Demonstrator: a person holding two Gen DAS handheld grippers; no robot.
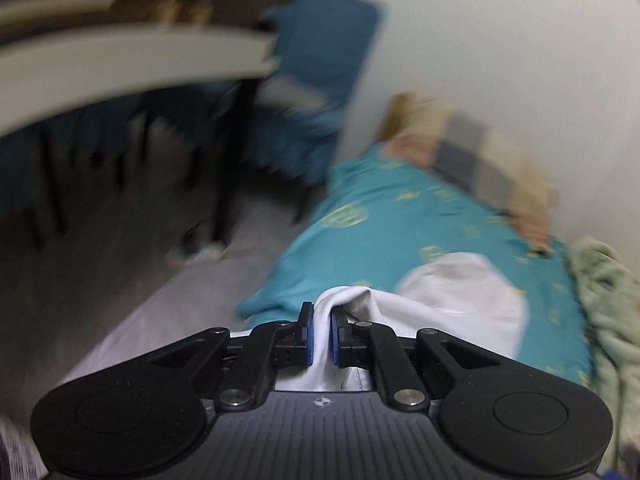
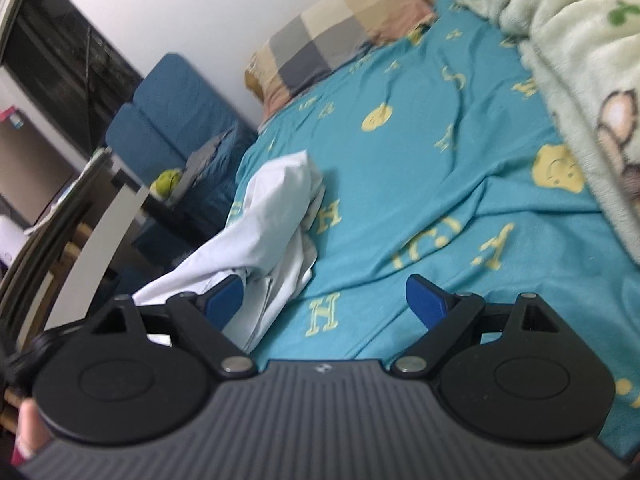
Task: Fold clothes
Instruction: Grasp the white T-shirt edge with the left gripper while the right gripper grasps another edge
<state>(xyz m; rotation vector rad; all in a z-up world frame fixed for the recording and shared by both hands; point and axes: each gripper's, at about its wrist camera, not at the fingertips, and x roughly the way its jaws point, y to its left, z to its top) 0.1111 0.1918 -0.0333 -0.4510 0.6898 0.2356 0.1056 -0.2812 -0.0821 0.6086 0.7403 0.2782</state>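
Spread over the teal bedsheet [image 2: 440, 168], the white garment [image 2: 276, 208] is hanging bunched from your left gripper [image 1: 319, 334], pinching one fold, while your right gripper [image 2: 324, 300] is gaping empty; one-sided lifting is risking slippage or twisting.

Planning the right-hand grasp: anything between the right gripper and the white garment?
Nothing visible. The right gripper hangs open over bare teal sheet; the white garment lies by its left finger, already pinched by the left gripper.

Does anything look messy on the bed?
Yes. The white garment is bunched in a crumpled heap at the edge of the teal sheet, partly hanging off, with one fold pinched in the left gripper.
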